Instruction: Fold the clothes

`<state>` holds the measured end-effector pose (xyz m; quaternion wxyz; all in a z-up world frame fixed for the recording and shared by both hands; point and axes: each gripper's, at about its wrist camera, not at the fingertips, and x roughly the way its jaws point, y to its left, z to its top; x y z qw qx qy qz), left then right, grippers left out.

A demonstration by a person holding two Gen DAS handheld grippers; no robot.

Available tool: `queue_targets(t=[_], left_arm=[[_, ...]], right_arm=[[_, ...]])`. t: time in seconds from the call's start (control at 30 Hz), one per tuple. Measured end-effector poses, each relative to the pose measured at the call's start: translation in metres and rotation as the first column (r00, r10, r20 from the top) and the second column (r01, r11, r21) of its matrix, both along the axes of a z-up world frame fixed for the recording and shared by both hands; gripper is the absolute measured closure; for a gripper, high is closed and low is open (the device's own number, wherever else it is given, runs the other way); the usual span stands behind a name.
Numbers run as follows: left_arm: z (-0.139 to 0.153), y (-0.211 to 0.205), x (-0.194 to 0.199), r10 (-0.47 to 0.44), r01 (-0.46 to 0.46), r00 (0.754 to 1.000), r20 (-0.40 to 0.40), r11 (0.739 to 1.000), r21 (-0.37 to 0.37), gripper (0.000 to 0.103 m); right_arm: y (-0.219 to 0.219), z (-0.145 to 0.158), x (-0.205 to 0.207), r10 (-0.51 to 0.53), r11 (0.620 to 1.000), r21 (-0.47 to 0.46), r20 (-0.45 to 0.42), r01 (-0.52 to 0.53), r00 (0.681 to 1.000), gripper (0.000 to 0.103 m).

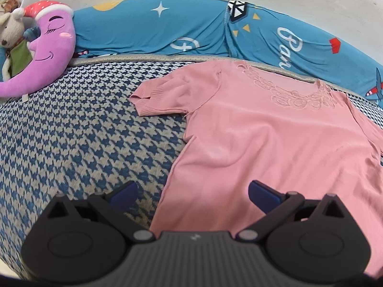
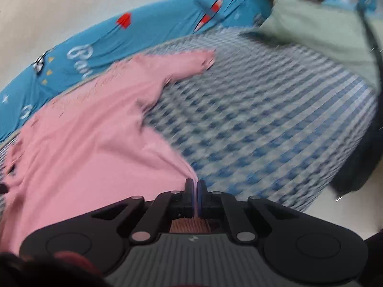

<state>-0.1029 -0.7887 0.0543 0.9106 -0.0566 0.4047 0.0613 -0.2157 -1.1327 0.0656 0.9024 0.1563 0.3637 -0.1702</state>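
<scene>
Pink short-sleeved top (image 1: 263,131) lies spread flat, front up, on a blue-and-white houndstooth bed cover (image 1: 83,143), its lace-trimmed neckline just beside the long blue printed bolster (image 1: 191,31) that runs along the far edge of the bed. One sleeve of the top reaches out over the houndstooth cover toward a purple plush moon pillow (image 1: 45,47), which rests against the end of the bolster with a small grey plush mouse (image 1: 10,31) touching it.

The left gripper (image 1: 192,193) hovers over the lower part of the top, jaws wide open and holding nothing; one blue pad is above the bed cover, the other above the pink cloth.

The right gripper (image 2: 196,186) has its jaws closed on the top's lower edge, a thin pinch of pink fabric (image 2: 197,191) showing between the pads and the cloth drawn into taut creases toward them. That view is motion-blurred. Beyond the top's other sleeve, near the bolster's far end, lies a pale green garment (image 2: 318,31).
</scene>
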Motion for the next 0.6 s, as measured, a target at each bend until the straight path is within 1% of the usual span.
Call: queue_targets(t=[0.03,0.1,0.17,0.4,0.5,0.6], left_arm=[[0.000,0.001,0.000,0.004,-0.004,1.000,0.001,1.000,0.003,0.000],[0.000,0.002,0.000,0.013,-0.013,1.000,0.003,1.000,0.012,0.000],[0.000,0.003,0.000,0.028,-0.028,1.000,0.005,0.999,0.025,0.000],[0.000,0.009,0.000,0.054,-0.054,0.999,0.003,0.998,0.035,0.000],[0.000,0.011,-0.001,0.054,-0.054,0.999,0.001,0.998,0.034,0.000],[0.000,0.011,-0.001,0.049,-0.049,0.999,0.004,0.998,0.040,0.000]], right_arm=[[-0.002,0.003,-0.002,-0.025,1.000,-0.019,0.005,0.025,1.000,0.098],[-0.006,0.005,-0.004,-0.075,0.996,-0.055,-0.015,0.074,0.997,0.098],[-0.008,0.005,-0.005,-0.093,0.994,-0.051,-0.014,0.092,0.996,0.098],[-0.015,0.006,-0.006,-0.153,0.988,-0.036,-0.009,0.152,0.988,0.095],[-0.013,0.014,-0.005,-0.131,0.991,-0.021,0.030,0.132,0.991,0.095],[-0.011,0.017,0.003,-0.063,0.997,0.052,0.037,0.061,0.997,0.095]])
